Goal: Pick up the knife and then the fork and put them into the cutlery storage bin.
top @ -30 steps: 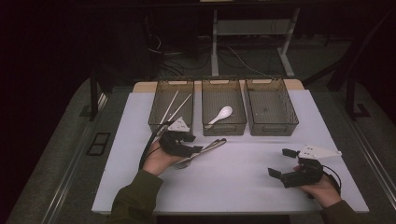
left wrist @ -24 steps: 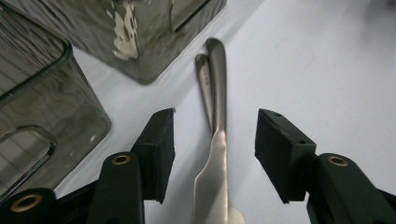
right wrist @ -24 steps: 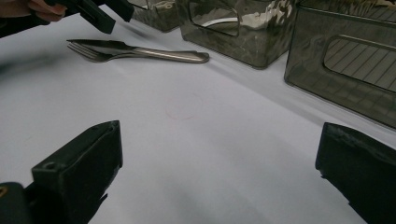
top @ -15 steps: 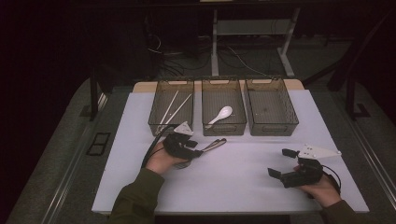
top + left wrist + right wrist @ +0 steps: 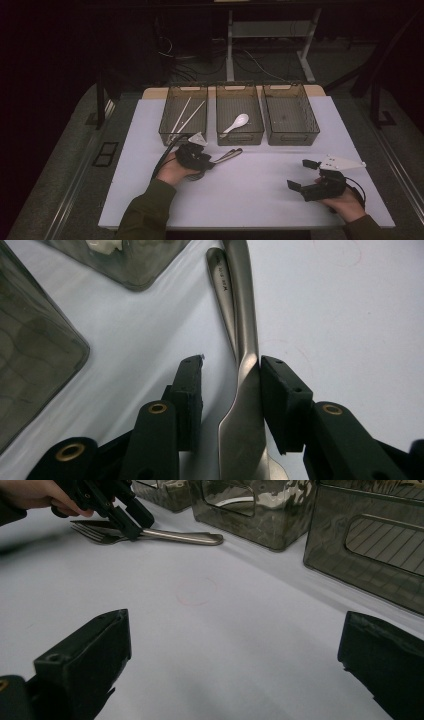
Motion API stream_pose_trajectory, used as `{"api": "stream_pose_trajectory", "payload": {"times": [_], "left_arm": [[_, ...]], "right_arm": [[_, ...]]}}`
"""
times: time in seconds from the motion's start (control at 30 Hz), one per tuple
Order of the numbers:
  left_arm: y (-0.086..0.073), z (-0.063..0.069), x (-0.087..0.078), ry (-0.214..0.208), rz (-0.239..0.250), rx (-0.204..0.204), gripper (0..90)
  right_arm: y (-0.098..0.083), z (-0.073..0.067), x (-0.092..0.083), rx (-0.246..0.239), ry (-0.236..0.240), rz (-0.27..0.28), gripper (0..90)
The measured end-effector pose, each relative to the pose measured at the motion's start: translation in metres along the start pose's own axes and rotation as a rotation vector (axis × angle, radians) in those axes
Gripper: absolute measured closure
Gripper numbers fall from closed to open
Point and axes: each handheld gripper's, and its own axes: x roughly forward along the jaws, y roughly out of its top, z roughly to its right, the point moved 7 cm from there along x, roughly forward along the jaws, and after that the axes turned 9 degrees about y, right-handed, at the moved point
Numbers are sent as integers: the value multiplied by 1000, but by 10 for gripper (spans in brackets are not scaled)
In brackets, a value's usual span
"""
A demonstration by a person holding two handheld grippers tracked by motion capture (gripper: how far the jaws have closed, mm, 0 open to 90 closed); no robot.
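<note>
A: Steel cutlery lies on the white counter (image 5: pixel 260 190), just in front of the left and middle of three smoky plastic bins. There is a fork (image 5: pixel 95 532) and, beside it, a second handle (image 5: pixel 222 295), possibly a spoon; it is hard to tell.

B: And the left hand-held gripper (image 5: pixel 212 161)?

A: Its jaws straddle one handle (image 5: pixel 245 390) and have just been closing. One pad touches the metal, while the other pad (image 5: pixel 190 390) still stands off with a gap, so there is no grip yet.

B: What is in the bins?

A: The left bin (image 5: pixel 183 112) has chopsticks (image 5: pixel 186 114), the middle bin (image 5: pixel 239 111) has a white spoon (image 5: pixel 237 122), and the right bin (image 5: pixel 290 111) looks bare.

B: The right side?

A: The right hand-held gripper (image 5: pixel 304 175) rests low near the counter's right edge, well apart from the cutlery, jaws wide and holding nothing.
</note>
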Motion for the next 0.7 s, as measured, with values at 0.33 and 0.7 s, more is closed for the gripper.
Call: {"api": "stream_pose_trajectory", "payload": {"times": [0.33, 0.7], "left_arm": [[0, 5, 0, -10, -10, 32, 708], [1, 8, 0, -11, -21, 38, 748]], "right_arm": [[0, 0, 0, 0, 0, 0, 5], [0, 0, 0, 1, 0, 3, 5]]}}
